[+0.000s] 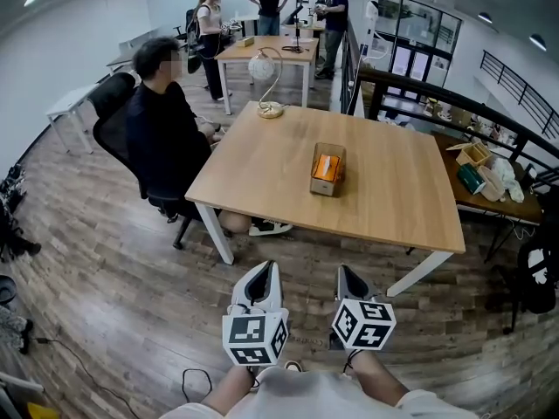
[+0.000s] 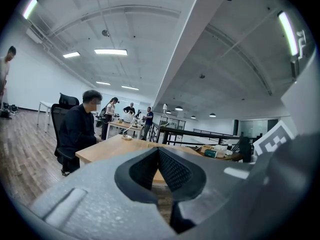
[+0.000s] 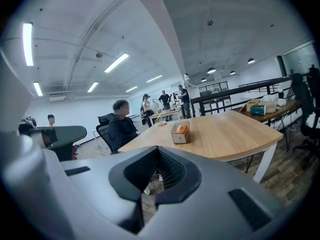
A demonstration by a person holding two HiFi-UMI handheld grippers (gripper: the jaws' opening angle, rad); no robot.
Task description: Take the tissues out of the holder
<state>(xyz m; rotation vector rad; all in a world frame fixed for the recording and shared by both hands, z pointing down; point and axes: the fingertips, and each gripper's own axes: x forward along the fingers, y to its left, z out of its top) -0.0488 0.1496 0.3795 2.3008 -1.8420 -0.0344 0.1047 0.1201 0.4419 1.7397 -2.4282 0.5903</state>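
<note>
The tissue holder (image 1: 327, 169) is a small wooden box with an orange tissue pack showing in its top opening. It stands upright near the middle of the light wooden table (image 1: 393, 208). In the right gripper view the holder (image 3: 180, 133) sits far ahead, above the jaws. My left gripper (image 1: 265, 271) and right gripper (image 1: 348, 274) hover side by side over the floor, well short of the table's near edge. Both are shut with nothing in them, as the left gripper (image 2: 159, 151) and the right gripper (image 3: 157, 149) show in their own views. The left gripper view does not show the holder.
A person in black (image 1: 166, 129) sits in an office chair at the table's left side. A globe lamp (image 1: 266, 77) stands on the far left corner. A railing (image 1: 454, 103) and a cluttered side table (image 1: 485, 168) lie to the right. Several people stand by a back table (image 1: 262, 51).
</note>
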